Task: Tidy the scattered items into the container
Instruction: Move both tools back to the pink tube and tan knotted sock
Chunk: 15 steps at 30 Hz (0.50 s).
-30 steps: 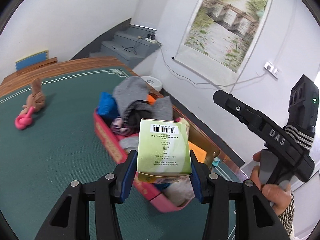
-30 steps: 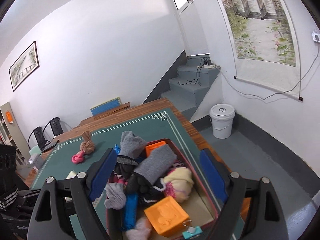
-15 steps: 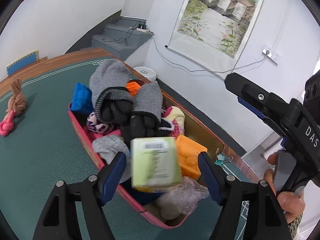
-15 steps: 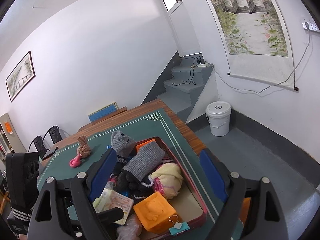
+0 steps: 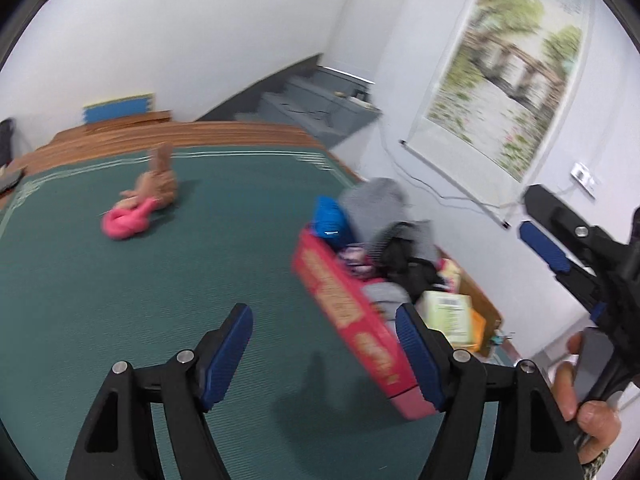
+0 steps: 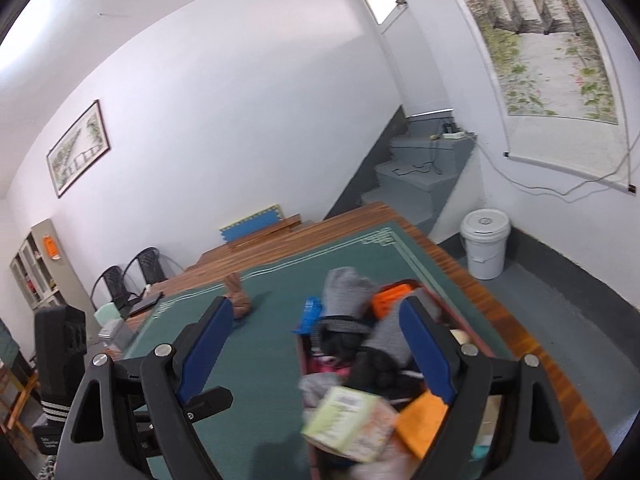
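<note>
Your left gripper (image 5: 324,354) has just opened and released the green box (image 5: 446,316), which now lies in the red container (image 5: 352,320) right of its empty jaws. Your right gripper (image 6: 316,354) hangs open, holding nothing. One item is left out: one knotted toy (image 5: 140,204) ahead-left on the mat (image 5: 160,300).

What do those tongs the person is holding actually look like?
Both tongs, left and right, are black plastic with two angular fingers, ribbed blue pads and silver screws. A black box with white stripes sits atop the left handle. A patterned sleeve cuff shows.
</note>
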Available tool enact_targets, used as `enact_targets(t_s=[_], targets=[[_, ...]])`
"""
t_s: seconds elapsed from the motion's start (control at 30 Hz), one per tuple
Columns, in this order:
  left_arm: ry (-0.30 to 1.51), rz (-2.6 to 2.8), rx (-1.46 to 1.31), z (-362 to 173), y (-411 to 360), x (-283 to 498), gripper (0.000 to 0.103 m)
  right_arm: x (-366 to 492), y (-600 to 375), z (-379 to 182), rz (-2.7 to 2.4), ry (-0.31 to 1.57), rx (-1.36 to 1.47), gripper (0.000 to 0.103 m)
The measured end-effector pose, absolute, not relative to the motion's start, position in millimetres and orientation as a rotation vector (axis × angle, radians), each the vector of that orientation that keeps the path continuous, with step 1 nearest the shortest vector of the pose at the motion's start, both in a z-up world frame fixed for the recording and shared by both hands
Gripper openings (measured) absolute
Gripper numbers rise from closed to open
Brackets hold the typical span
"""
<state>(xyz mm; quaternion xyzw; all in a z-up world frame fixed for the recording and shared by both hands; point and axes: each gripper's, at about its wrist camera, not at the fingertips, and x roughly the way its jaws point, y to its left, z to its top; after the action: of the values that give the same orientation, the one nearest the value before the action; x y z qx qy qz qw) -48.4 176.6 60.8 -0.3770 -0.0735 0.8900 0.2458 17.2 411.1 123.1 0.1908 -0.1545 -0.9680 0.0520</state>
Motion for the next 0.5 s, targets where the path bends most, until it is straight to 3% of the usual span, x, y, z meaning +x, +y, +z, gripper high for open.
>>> enact_targets(t_s=[0.23, 0.5], targets=[[-0.3, 2.674, -1.114, 46, 70, -47, 0.075, -9, 317, 132, -2.818, -0.35, 0.618, 0.088], [-0.364, 2.743, -1.131, 29, 5, -48, 0.075, -58, 221, 89, -2.69, -0.229, 0.832, 0.088]])
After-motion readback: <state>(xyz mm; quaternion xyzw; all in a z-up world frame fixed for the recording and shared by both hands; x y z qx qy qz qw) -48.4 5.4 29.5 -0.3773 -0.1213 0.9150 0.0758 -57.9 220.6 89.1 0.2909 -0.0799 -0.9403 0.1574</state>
